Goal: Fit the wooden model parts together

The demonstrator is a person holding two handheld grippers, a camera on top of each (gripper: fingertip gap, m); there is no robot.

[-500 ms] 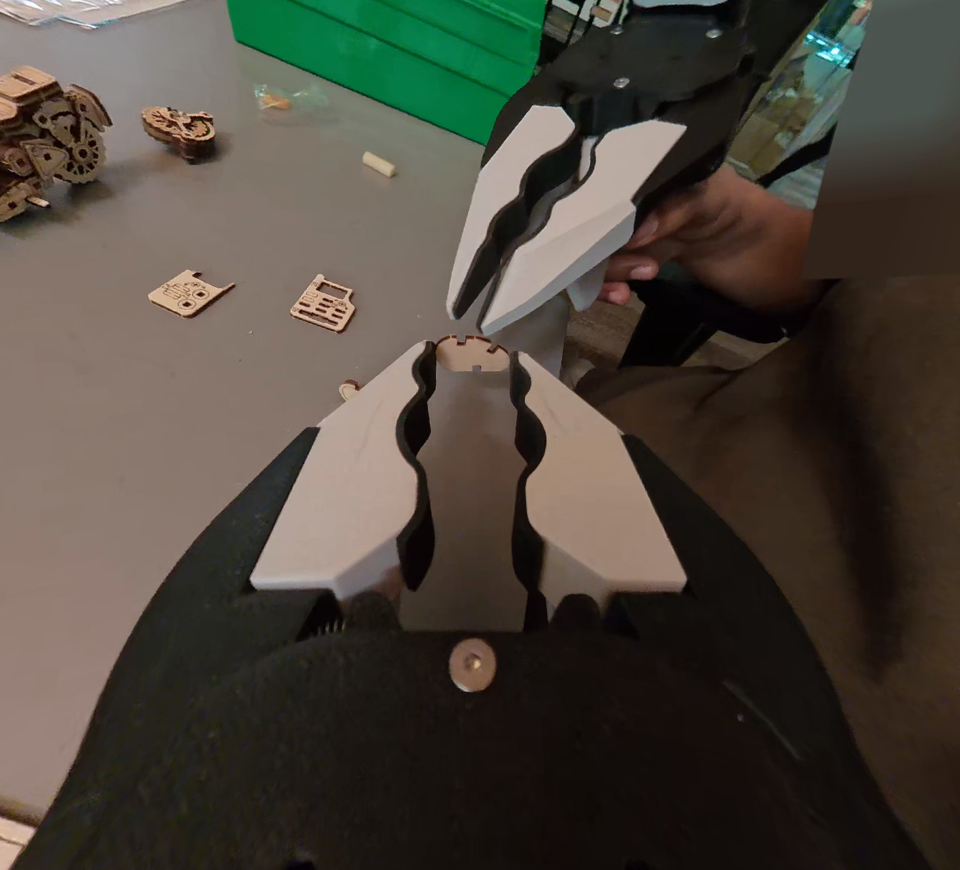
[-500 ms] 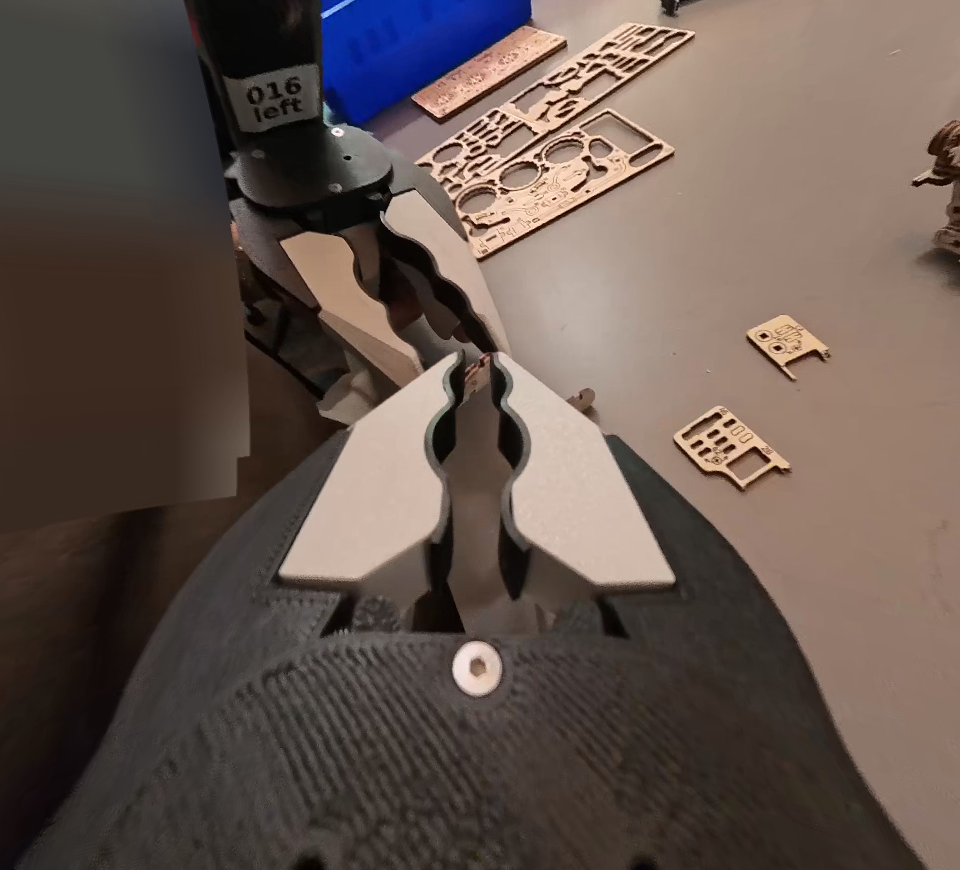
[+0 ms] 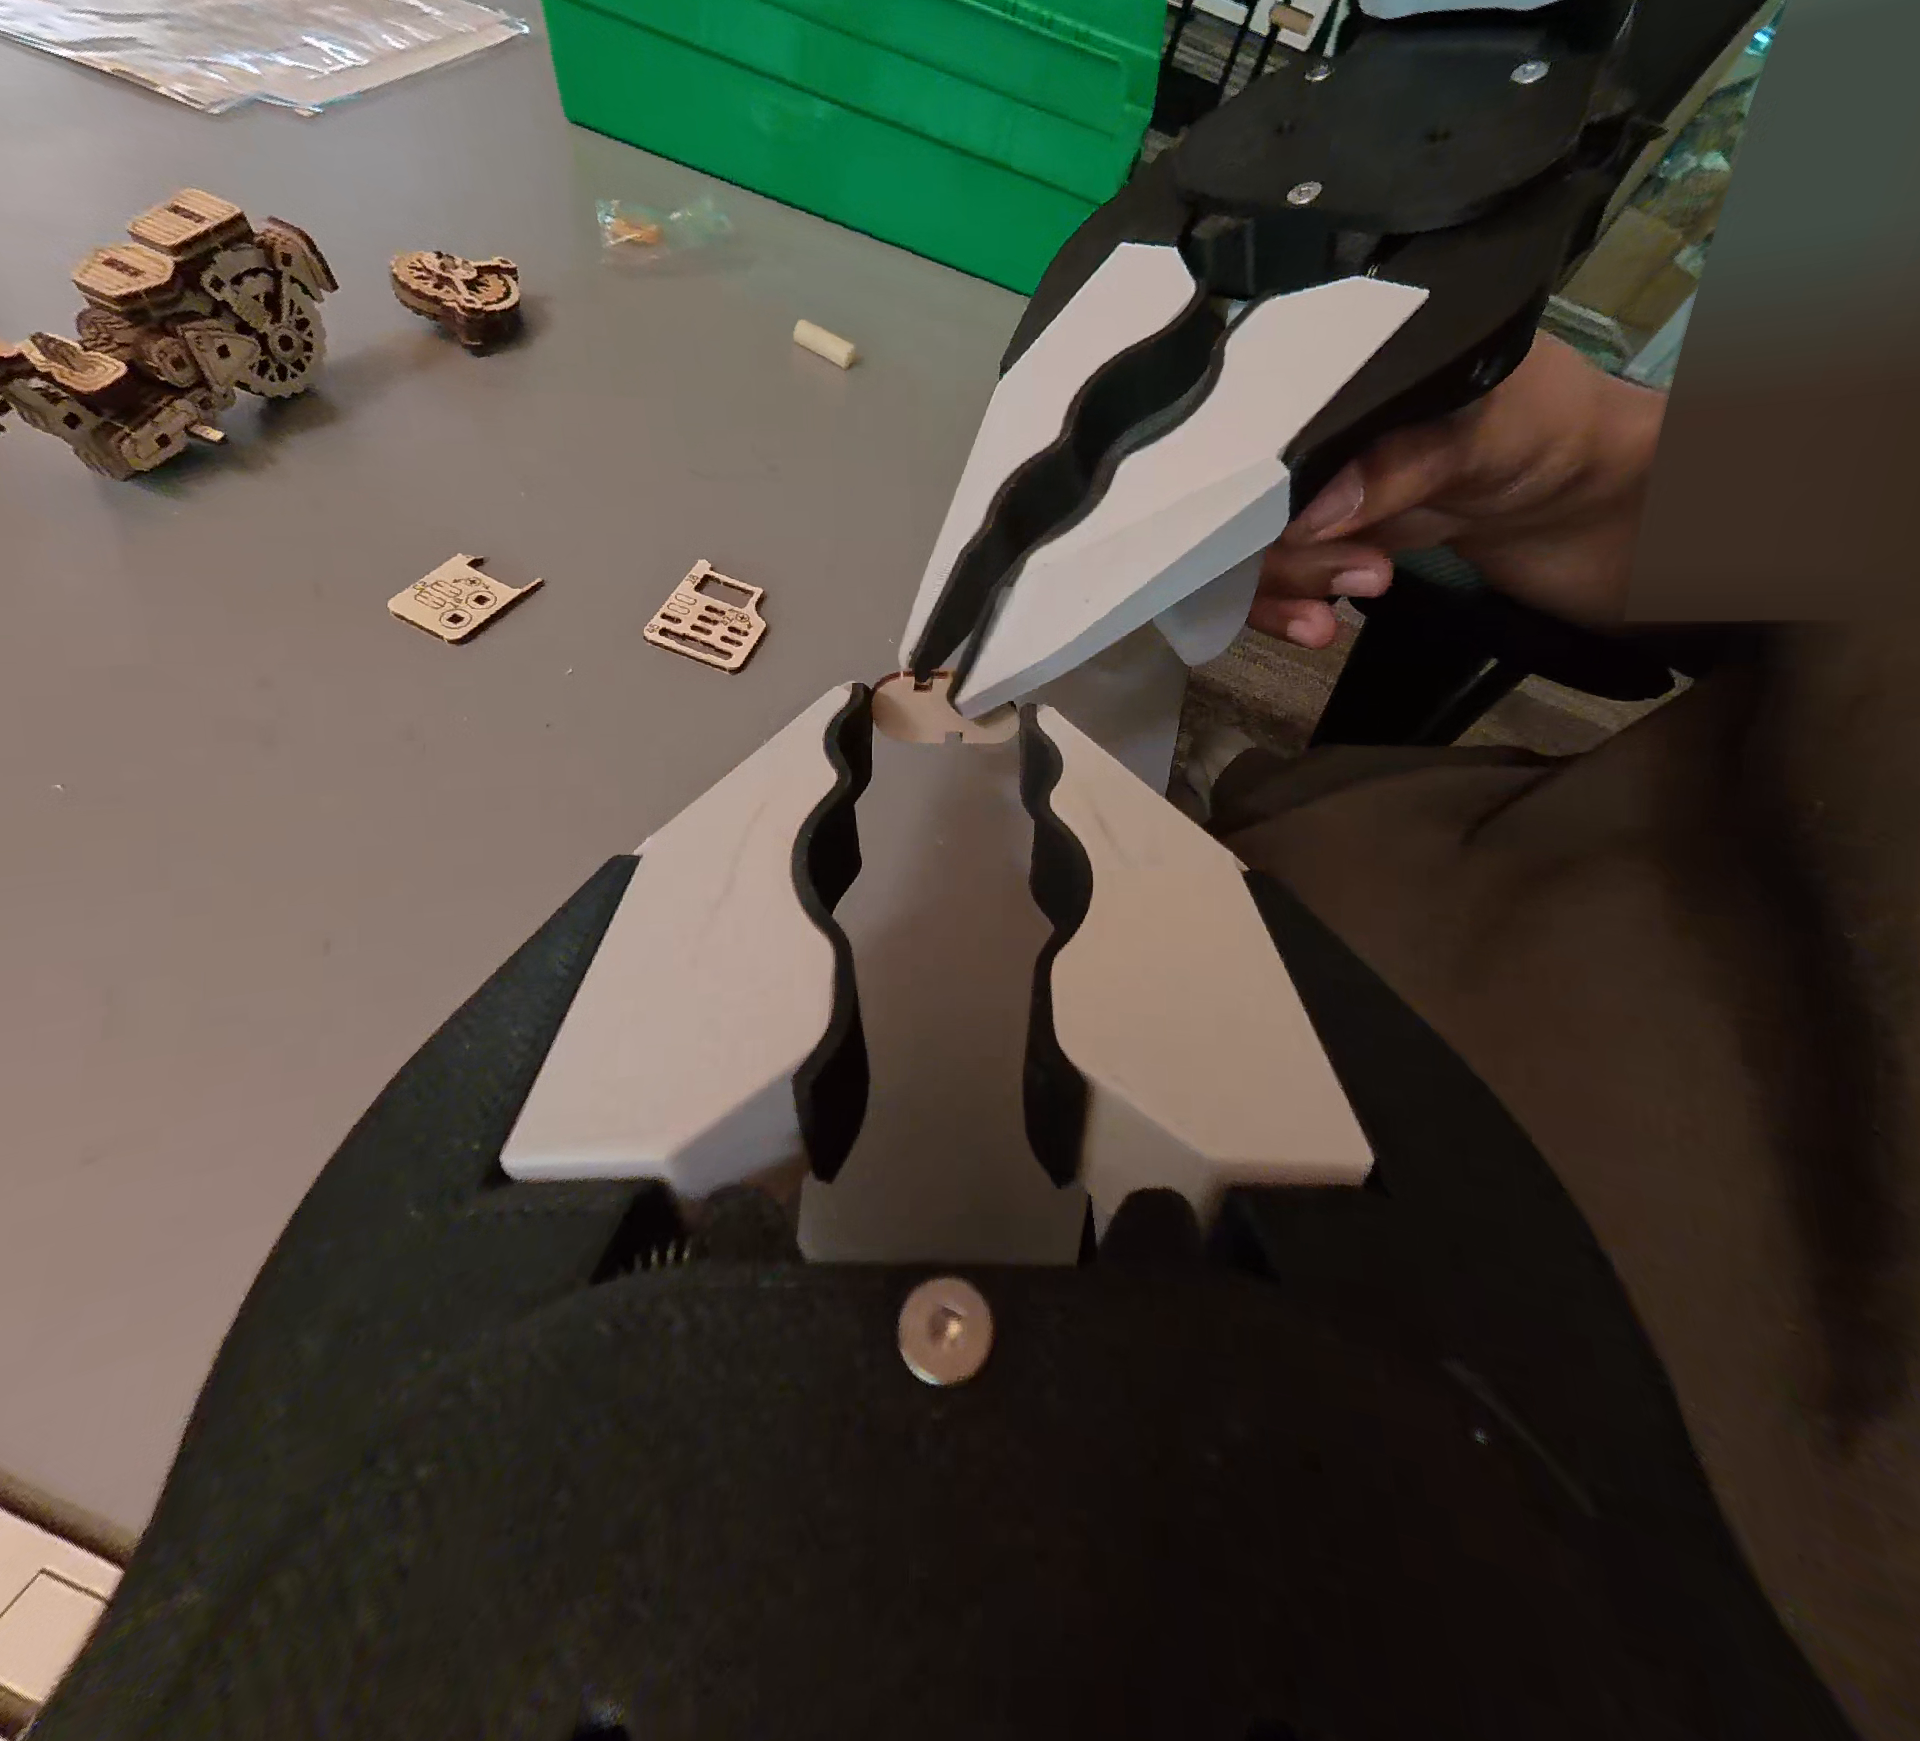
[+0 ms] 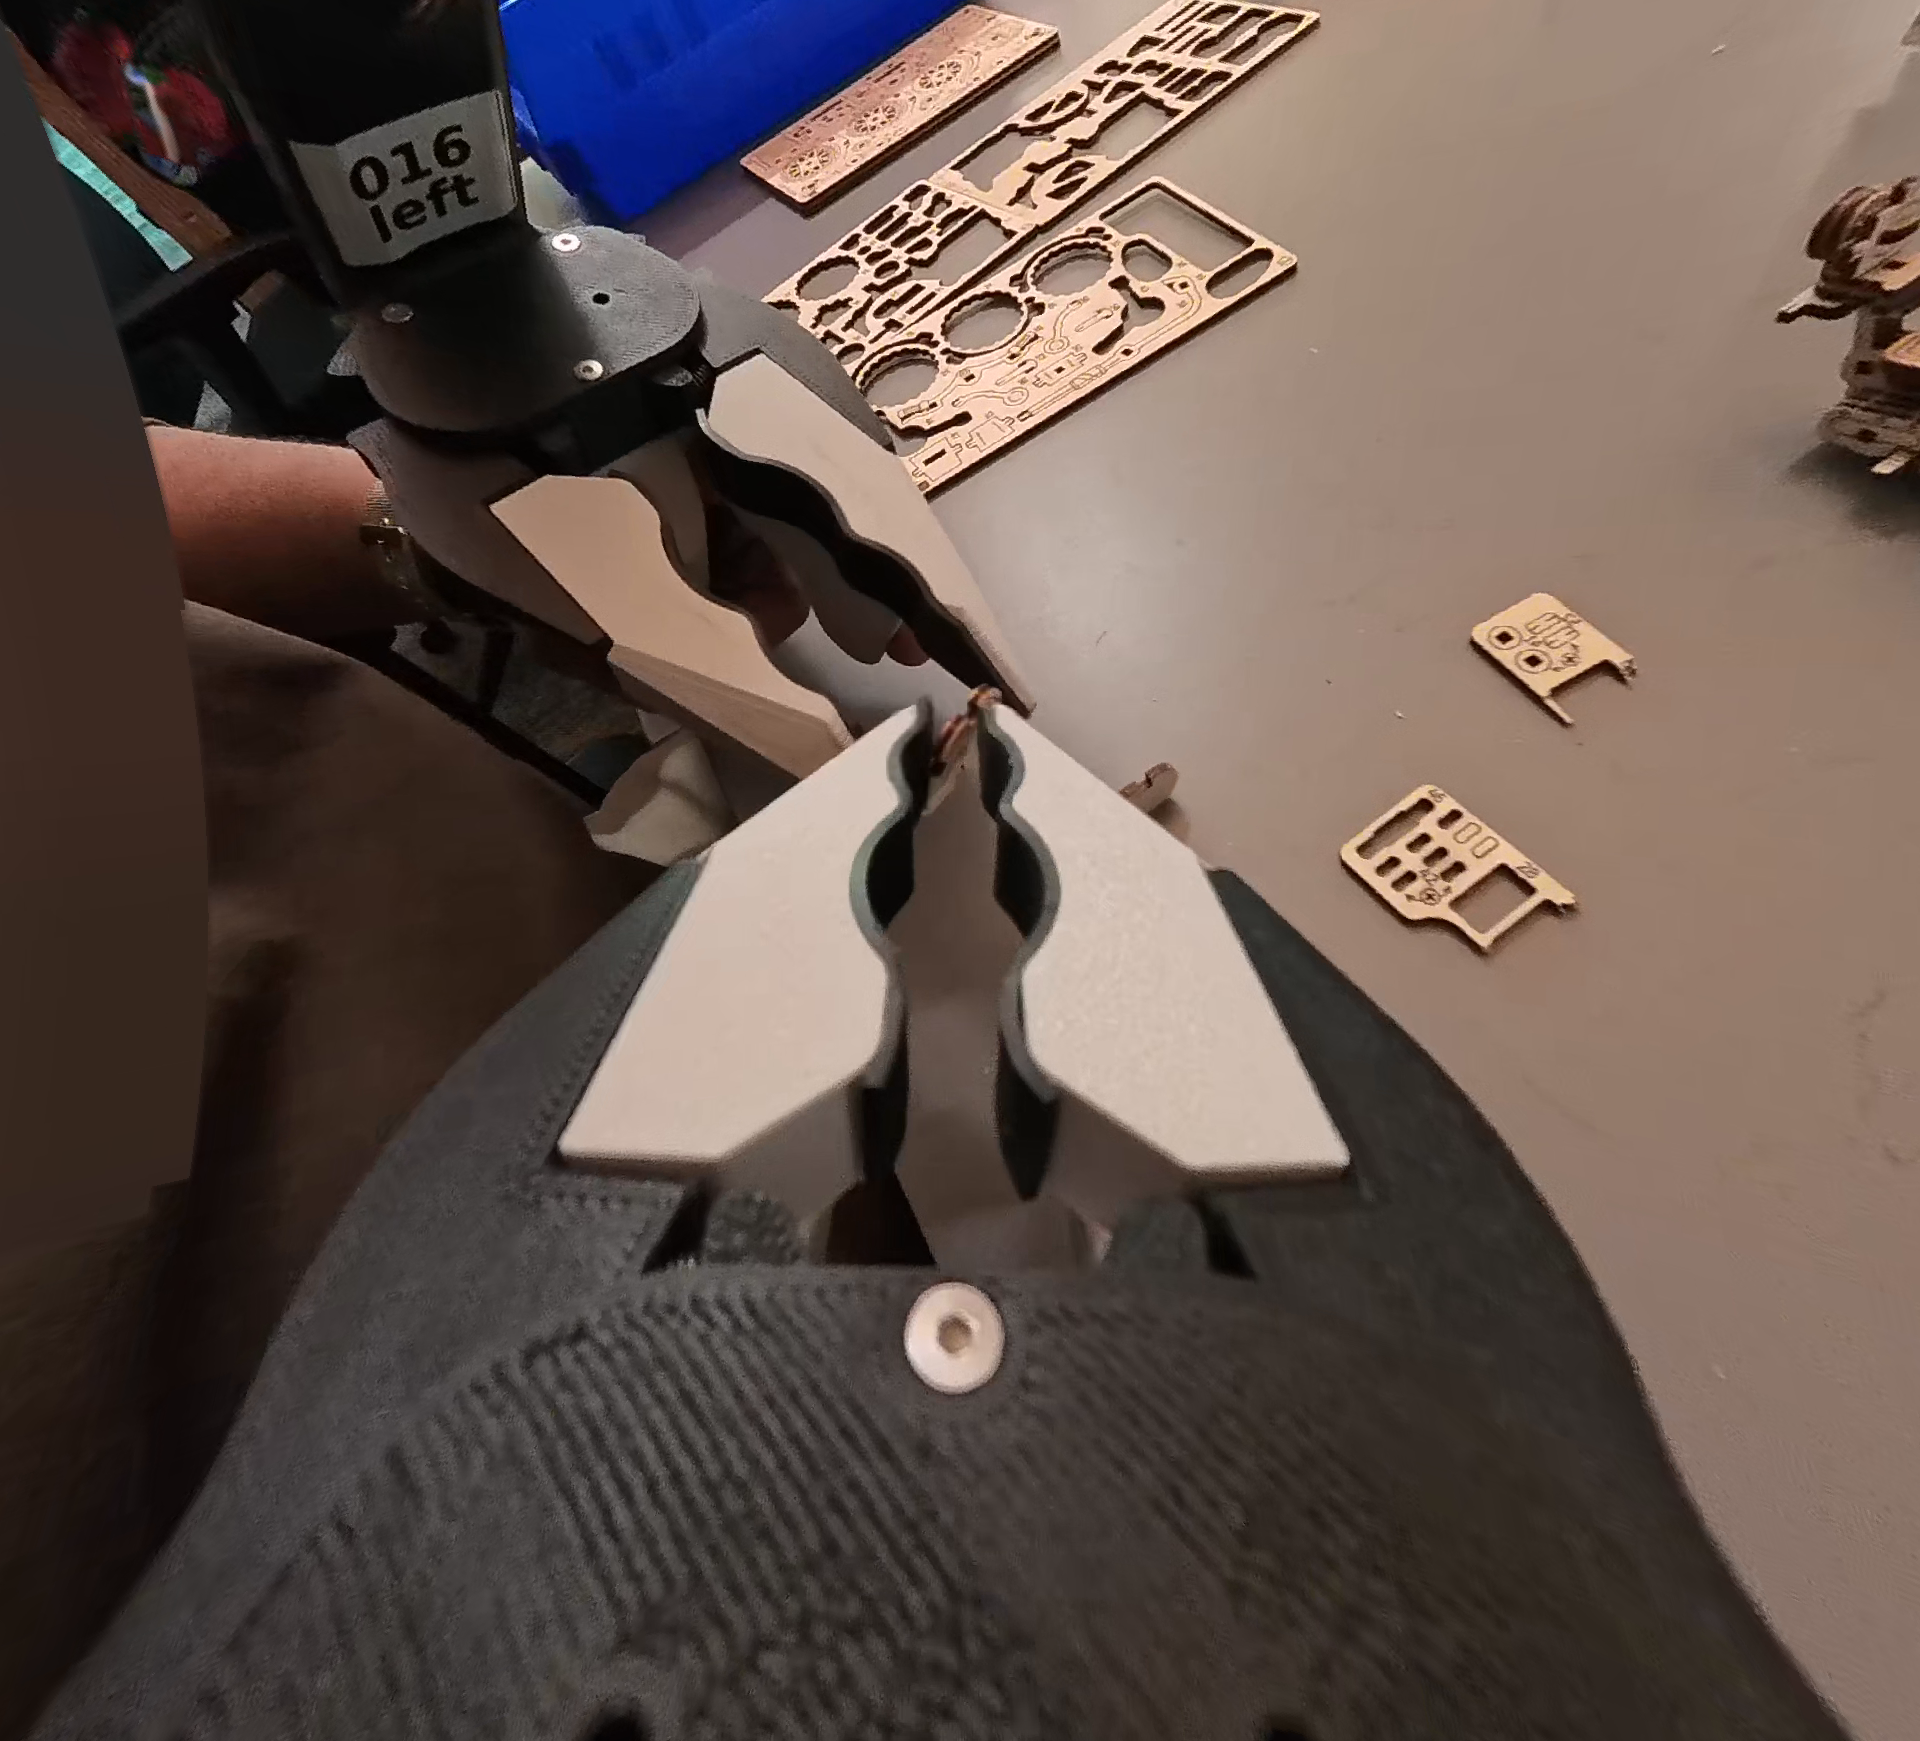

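Punched sheets [image 4: 1039, 320] show only beside right tongs [image 4: 951, 741].

The right gripper [image 4: 951, 735] pinches a small thin brown wooden piece [image 4: 954, 749] at its tips. The left gripper [image 4: 935, 689] meets it over the grey desk [image 4: 1351, 465], near two flat pale wooden cut-outs [image 4: 1455, 865].
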